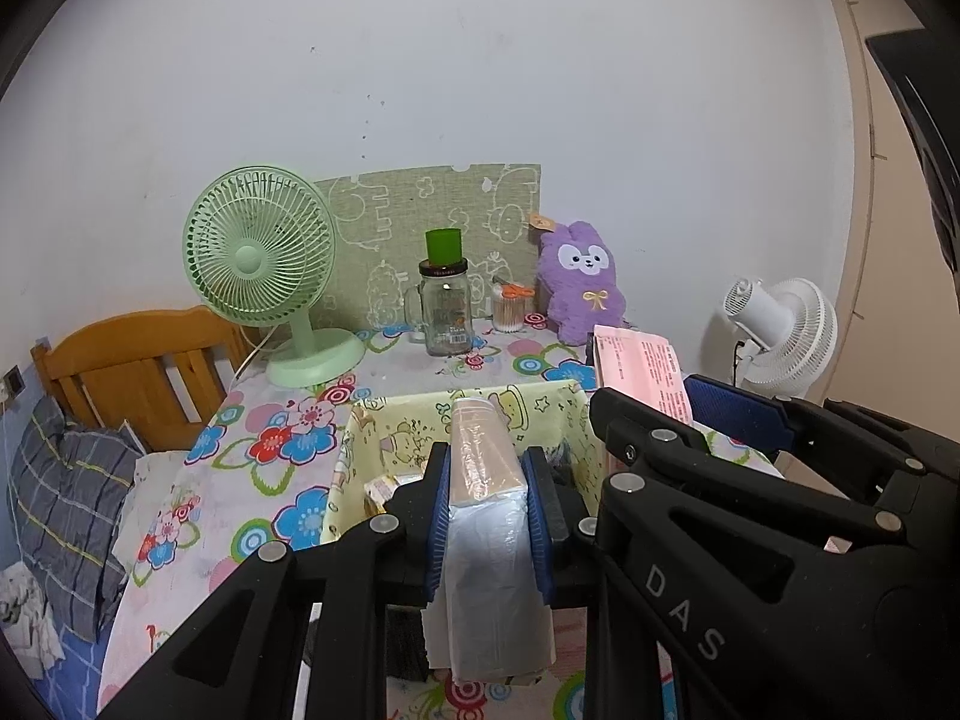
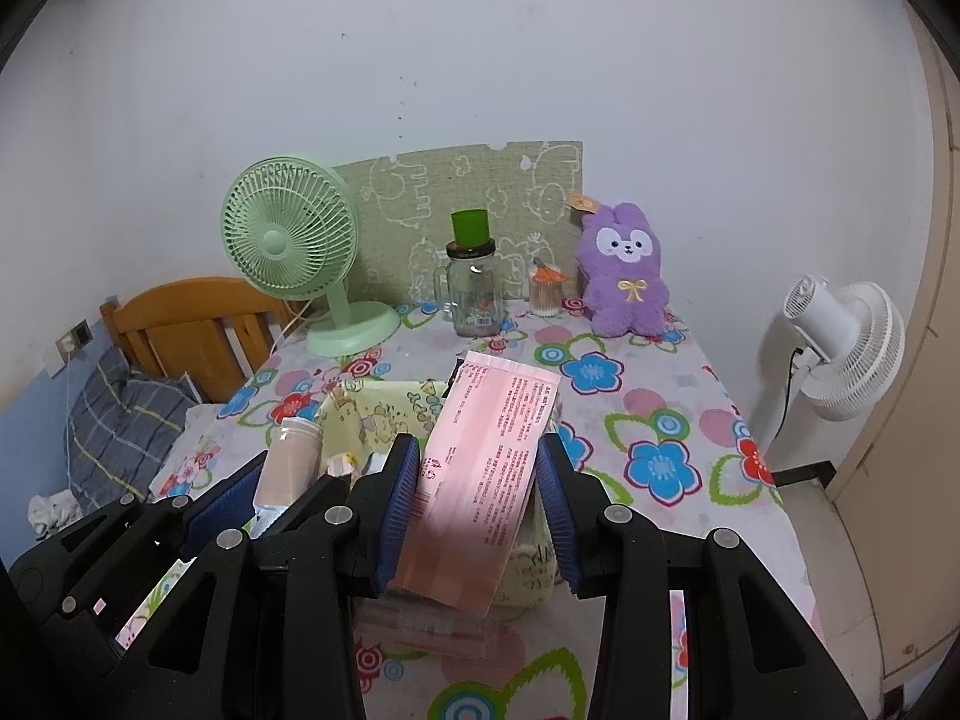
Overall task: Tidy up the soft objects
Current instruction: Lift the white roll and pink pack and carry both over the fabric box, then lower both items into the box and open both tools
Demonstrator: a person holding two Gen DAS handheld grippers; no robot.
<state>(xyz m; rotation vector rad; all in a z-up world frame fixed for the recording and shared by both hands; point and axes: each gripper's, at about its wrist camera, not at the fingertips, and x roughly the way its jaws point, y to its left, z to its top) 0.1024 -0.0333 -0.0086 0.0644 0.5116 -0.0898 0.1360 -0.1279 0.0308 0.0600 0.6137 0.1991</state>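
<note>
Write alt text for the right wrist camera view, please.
The right gripper is shut on a pink packet above a yellow fabric basket on a flowered tablecloth. Behind stand a green fan, glass jar and purple plush.

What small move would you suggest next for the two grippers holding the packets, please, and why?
Probably lower the left gripper, shut on the beige plastic-wrapped packet, into the yellow cartoon-print fabric basket: it is above the opening, while the right gripper holds the pink printed packet beside it.
</note>
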